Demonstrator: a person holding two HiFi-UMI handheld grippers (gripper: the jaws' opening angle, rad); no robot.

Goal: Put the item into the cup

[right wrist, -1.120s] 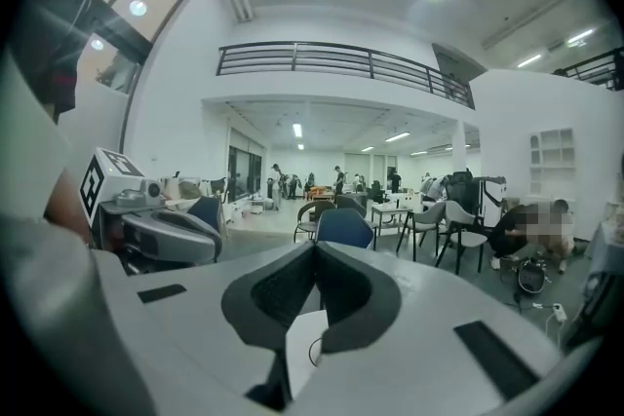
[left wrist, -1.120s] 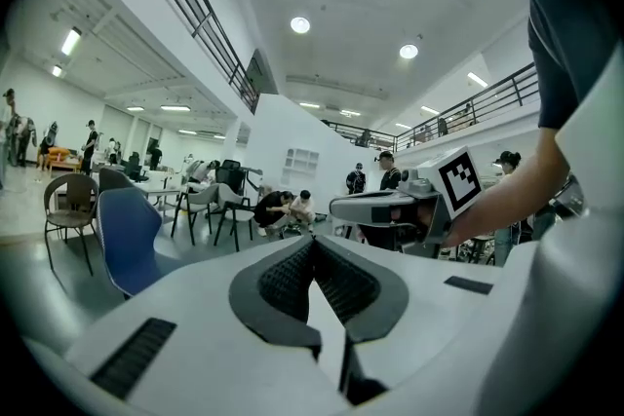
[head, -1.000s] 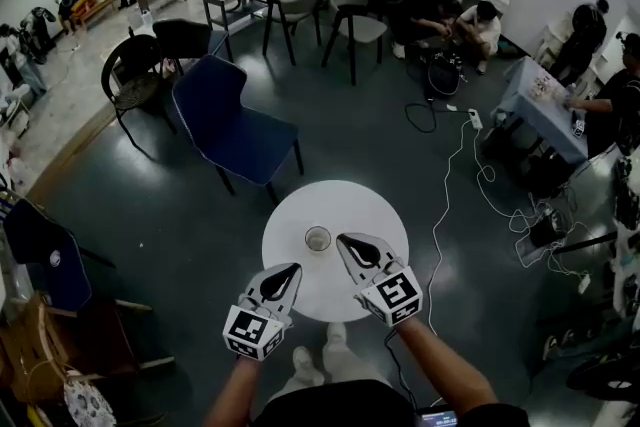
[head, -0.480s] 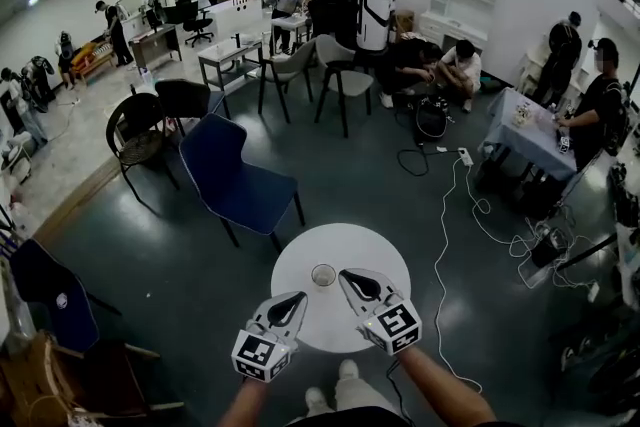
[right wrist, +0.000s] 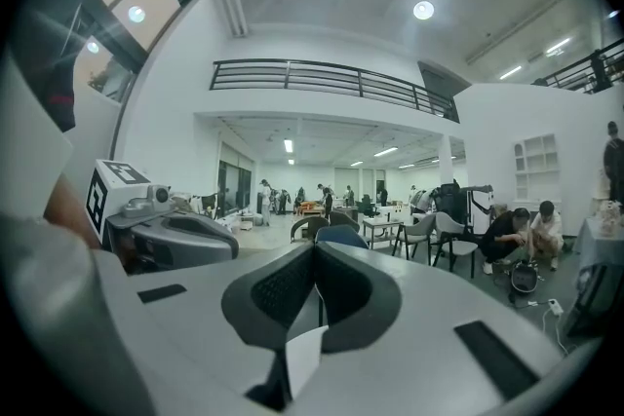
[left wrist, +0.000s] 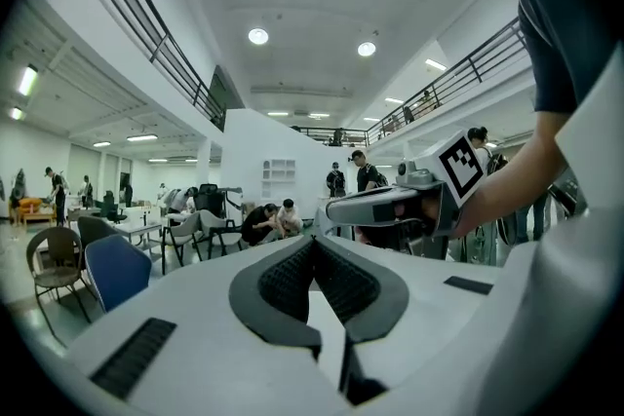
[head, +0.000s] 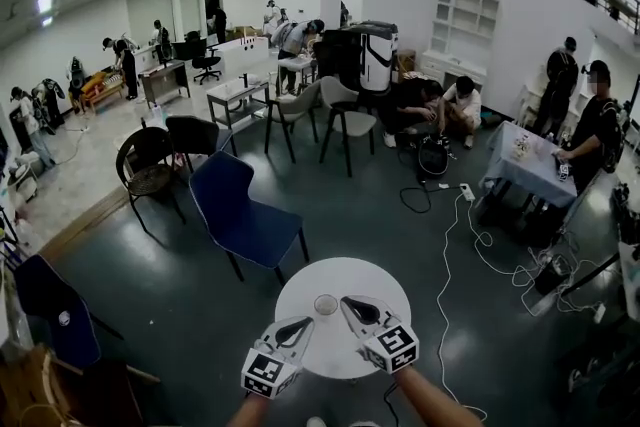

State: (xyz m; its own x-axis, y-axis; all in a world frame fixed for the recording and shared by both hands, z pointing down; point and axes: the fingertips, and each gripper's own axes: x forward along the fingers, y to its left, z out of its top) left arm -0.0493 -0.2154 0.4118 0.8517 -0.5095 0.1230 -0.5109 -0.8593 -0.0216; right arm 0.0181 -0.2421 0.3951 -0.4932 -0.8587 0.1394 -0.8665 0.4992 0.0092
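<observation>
A: So, where's the item?

B: None shows on the desk [head: 380, 290]; it may sit inside the cup [head: 326, 304], mid-desk, but I can't tell.

A: Jaws?

B: Left gripper [head: 303, 323] and right gripper [head: 348, 301]: closed, empty. The cup looks light and tippy, so grip its wall.

Table [head: 385, 287]: white.
Cup [head: 326, 304]: clear, pale.
Chair [head: 243, 218]: blue seat and back, black legs.
Floor [head: 150, 305]: dark grey-green.
Cable [head: 440, 295]: white.
Left gripper [head: 306, 322]: light grey shell, black ribbed pads, black-and-white square markers.
Right gripper [head: 347, 301]: same colours, same markers.
</observation>
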